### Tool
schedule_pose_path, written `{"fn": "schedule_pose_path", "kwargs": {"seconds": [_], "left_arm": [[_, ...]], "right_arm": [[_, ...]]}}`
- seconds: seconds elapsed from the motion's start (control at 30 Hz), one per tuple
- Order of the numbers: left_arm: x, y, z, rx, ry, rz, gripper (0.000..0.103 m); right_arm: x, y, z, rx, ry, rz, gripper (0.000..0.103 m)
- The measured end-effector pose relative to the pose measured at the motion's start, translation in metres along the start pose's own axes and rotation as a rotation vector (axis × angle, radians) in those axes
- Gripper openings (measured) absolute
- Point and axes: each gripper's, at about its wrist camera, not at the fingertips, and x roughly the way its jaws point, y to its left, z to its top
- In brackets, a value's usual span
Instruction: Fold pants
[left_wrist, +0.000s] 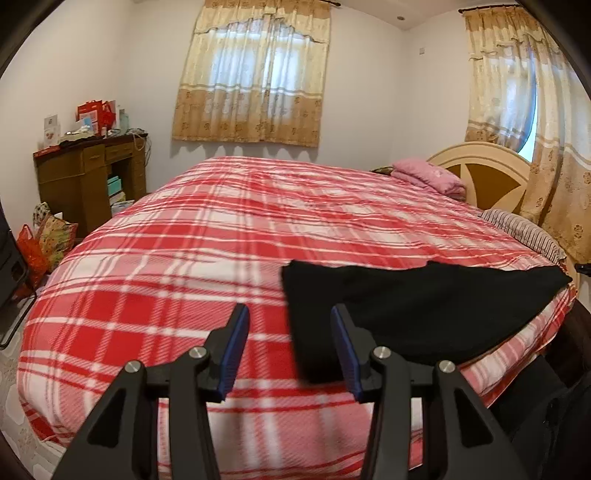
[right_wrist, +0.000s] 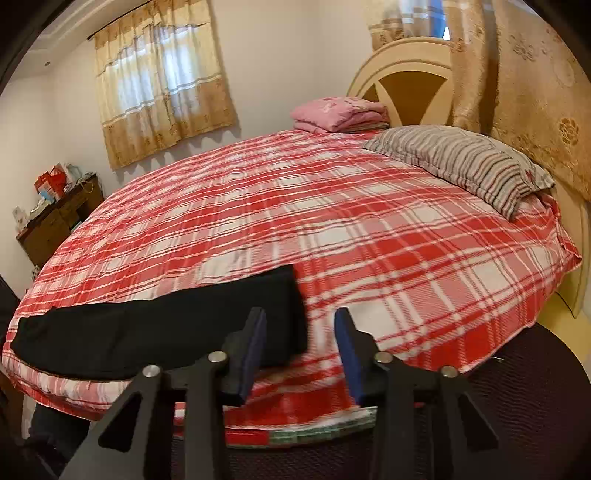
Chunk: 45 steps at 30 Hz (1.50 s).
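Black pants (left_wrist: 413, 310) lie flat along the near edge of a bed with a red and white plaid cover (left_wrist: 221, 236). My left gripper (left_wrist: 290, 314) is open and empty, held above the bed at the pants' left end. In the right wrist view the pants (right_wrist: 155, 325) stretch to the left. My right gripper (right_wrist: 301, 317) is open and empty, held above the pants' right end, with its left finger (right_wrist: 251, 343) over the cloth.
A striped pillow (right_wrist: 469, 166) and a folded pink blanket (right_wrist: 340, 112) lie by the cream headboard (right_wrist: 402, 66). A brown desk with boxes (left_wrist: 88, 173) stands in the far corner, bags (left_wrist: 40, 240) beside it. Curtained windows (left_wrist: 255, 70) are behind the bed.
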Motion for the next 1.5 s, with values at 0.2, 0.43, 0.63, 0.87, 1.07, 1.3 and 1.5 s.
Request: {"fn": "schedule_pose_path", "kwargs": {"seconds": [0.2,0.43,0.63,0.87,1.07,1.3,1.5], "left_arm": [[0.004,-0.016,0.006,0.008,-0.002,-0.024,0.056],[0.021,-0.023,0.01,-0.007,0.018,-0.018,0.056],[0.034,-0.021,0.005,-0.018,0.061,0.011,0.056],[0.042,-0.019,0.001,-0.045,0.086,0.013,0.056],[0.042,-0.024,0.0,-0.034,0.093,0.004,0.056],[0.043,-0.023,-0.004,-0.039,0.101,0.002,0.056],[0.04,-0.022,-0.006,-0.047,0.097,0.011,0.056]], "right_arm": [[0.016,-0.015,0.014,0.095,0.022,-0.004,0.043],[0.076,-0.046,0.042,0.344,0.147,0.127,0.043],[0.109,-0.026,0.038,0.325,0.316,0.148,0.042],[0.092,-0.013,0.049,0.265,0.233,0.103,0.002],[0.074,0.009,0.072,0.183,0.105,0.069,0.002],[0.117,-0.006,0.052,0.163,0.233,-0.073,0.004],[0.078,-0.023,0.04,0.214,0.131,-0.119,0.038]]}}
